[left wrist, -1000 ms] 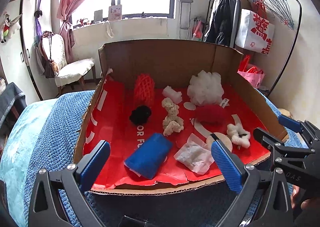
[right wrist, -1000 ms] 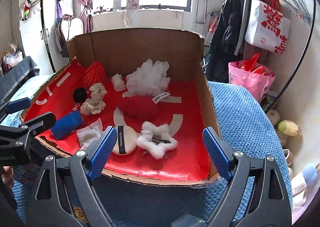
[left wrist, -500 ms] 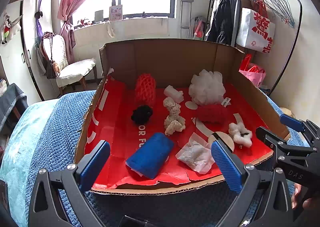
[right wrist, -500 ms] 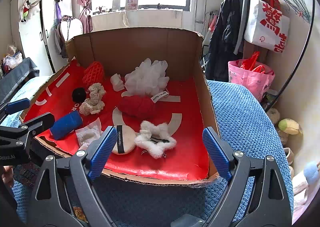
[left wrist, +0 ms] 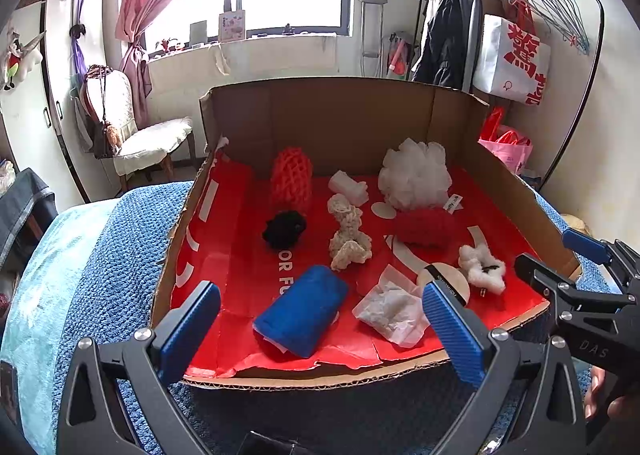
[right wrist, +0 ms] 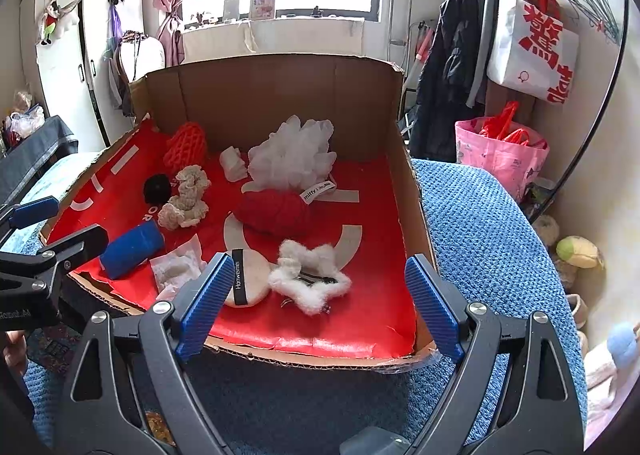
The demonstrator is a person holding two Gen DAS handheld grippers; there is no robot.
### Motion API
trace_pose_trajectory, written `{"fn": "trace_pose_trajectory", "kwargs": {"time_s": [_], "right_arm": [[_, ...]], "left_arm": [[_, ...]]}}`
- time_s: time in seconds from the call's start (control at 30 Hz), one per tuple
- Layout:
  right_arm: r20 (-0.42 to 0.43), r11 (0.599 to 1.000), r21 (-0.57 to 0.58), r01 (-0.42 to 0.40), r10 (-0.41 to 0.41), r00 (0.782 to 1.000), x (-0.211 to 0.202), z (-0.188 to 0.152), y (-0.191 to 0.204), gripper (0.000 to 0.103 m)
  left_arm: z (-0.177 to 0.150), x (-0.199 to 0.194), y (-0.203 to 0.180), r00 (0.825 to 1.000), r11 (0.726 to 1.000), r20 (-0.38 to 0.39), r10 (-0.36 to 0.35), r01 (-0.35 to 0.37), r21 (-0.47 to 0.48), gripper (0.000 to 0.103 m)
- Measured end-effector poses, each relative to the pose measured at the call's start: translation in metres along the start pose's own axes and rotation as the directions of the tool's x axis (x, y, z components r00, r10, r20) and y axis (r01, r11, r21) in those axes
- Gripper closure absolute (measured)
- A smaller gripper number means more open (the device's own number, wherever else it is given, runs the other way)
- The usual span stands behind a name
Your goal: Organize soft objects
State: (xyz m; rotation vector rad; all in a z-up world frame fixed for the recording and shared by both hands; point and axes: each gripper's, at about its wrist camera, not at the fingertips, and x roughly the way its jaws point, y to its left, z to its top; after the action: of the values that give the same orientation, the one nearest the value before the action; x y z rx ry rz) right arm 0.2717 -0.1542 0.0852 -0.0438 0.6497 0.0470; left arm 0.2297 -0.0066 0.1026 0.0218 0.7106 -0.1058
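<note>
I see a big cardboard box (left wrist: 344, 123) on the bed (left wrist: 100, 267), and all the soft things lie on its red floor; I go from big to small. The white puff (left wrist: 414, 175) sits at the back; I think it is very light and will squash, so I would pinch it in the middle. The blue roll (left wrist: 304, 309) lies near the front, right ahead of my left claw (left wrist: 320, 329); it looks soft but thick, so I would grab it across its short side. The red ball (right wrist: 276, 211) is just in front of the puff; it looks squishy. The white fluffy clip (right wrist: 310, 281) lies near my right claw (right wrist: 318, 303); it looks tiny and light. Both claws are spread wide and hold nothing; both hang just outside the front edge.
</note>
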Motion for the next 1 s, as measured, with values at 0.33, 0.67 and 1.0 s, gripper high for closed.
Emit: {"fn": "trace_pose_trajectory", "kwargs": {"time_s": [0.33,0.67,1.0], "right_arm": [[0.047,1.0,0.009,0.002,-0.002,0.999,-0.045,-0.003,-0.001,0.015],[0.088,0.999,0.013,-0.044,0.043,0.995,-0.126,-0.039,0.002,0.003],[-0.106,0.999,0.046,-0.028,0.033,0.994,-0.088,-0.117,-0.002,0.003]], "left_arm": [[-0.007,-0.042,-0.005,0.999,1.0,0.047,0.002,-0.002,0.006,0.0],[-0.045,-0.113,-0.016,0.995,0.999,0.089,-0.033,0.032,0.015,0.0],[-0.122,-0.08,-0.023,0.995,0.998,-0.079,-0.056,0.054,-0.029,0.0]]}}
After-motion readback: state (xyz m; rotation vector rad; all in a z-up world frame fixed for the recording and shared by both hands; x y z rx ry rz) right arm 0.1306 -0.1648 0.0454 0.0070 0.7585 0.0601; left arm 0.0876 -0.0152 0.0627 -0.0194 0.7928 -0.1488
